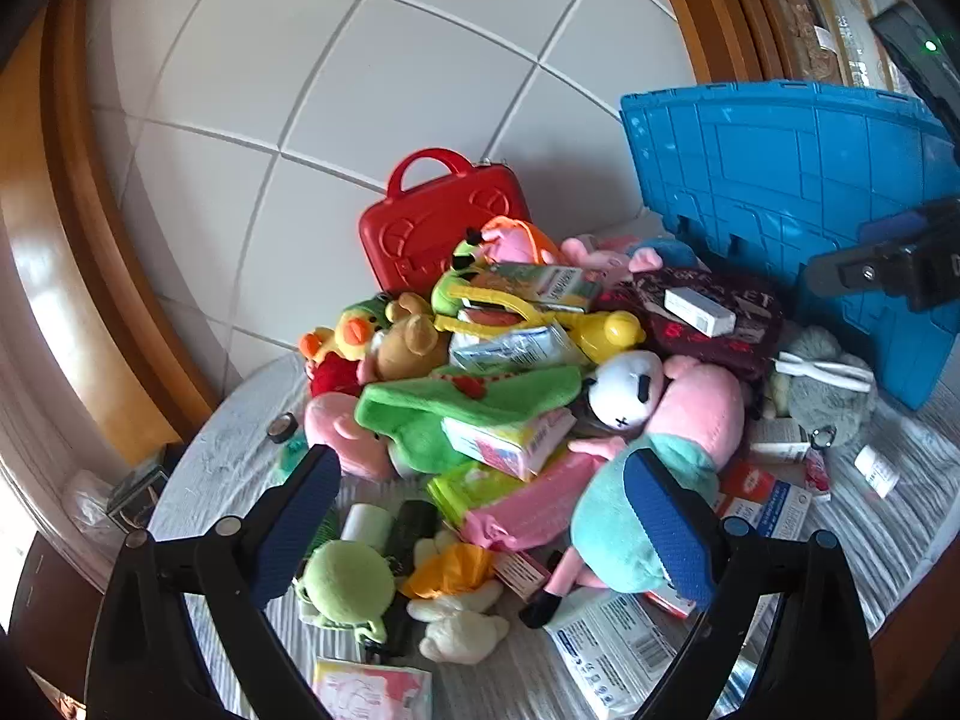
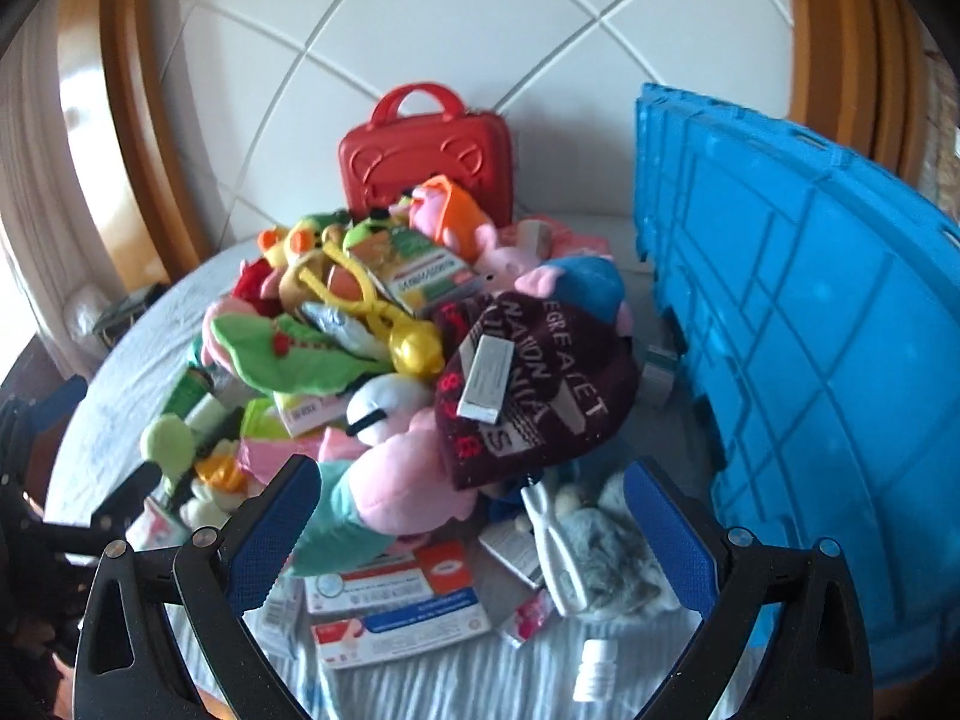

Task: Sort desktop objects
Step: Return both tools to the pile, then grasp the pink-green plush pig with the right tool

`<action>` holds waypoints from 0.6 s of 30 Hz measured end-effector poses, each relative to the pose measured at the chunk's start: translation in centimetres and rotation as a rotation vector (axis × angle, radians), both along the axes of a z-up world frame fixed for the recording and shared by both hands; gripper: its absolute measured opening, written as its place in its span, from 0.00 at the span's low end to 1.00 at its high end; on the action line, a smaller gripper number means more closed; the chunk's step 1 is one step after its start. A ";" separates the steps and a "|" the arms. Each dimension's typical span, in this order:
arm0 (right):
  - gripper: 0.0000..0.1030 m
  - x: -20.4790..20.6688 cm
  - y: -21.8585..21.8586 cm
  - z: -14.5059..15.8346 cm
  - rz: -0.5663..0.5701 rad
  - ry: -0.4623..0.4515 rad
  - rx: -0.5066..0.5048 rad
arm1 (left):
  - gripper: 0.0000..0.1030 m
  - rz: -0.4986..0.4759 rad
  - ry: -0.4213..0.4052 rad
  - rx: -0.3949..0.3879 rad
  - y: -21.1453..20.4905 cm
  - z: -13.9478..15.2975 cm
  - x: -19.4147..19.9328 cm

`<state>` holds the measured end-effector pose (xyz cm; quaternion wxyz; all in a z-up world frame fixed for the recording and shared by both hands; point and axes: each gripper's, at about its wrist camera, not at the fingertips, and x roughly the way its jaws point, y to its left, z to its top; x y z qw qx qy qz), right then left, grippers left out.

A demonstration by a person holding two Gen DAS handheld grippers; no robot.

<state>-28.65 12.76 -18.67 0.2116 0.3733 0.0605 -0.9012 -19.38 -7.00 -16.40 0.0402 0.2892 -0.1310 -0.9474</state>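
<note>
your left hand-held gripper: jaws apart, empty, over toy pile | your right hand-held gripper: jaws apart, empty | blue crate right of pile

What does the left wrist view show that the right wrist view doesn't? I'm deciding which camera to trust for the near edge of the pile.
Only the left wrist view shows the black tape roll, the round green plush up close, and the right tongs reaching in from the side.

Only the right wrist view shows the white pill bottle lying on the cloth and the grey furry toy near its open tongs.

Both show the red case, the blue crate lid, the maroon hat carrying a small white box, and the pink plush.
</note>
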 end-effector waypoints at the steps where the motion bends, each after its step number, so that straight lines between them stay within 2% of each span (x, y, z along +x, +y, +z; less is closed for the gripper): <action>1: 1.00 -0.5 0.0 -0.3 0.007 -0.005 0.004 | 0.94 -0.012 -0.011 0.006 0.4 -0.5 -0.1; 5: 1.00 -2.1 0.6 -1.1 0.022 -0.038 -0.017 | 0.94 -0.048 -0.037 -0.004 2.0 -2.8 -0.6; 8: 1.00 -2.4 0.3 -1.9 0.043 -0.018 0.034 | 0.94 -0.067 -0.072 0.012 3.3 -4.8 -1.5; 13: 1.00 -2.7 0.7 -2.9 0.060 -0.052 0.061 | 0.94 -0.132 -0.121 0.013 5.4 -7.9 -2.6; 18: 1.00 -2.8 -0.5 -4.9 0.052 -0.206 -0.079 | 0.94 -0.193 -0.154 0.003 6.0 -10.0 -3.8</action>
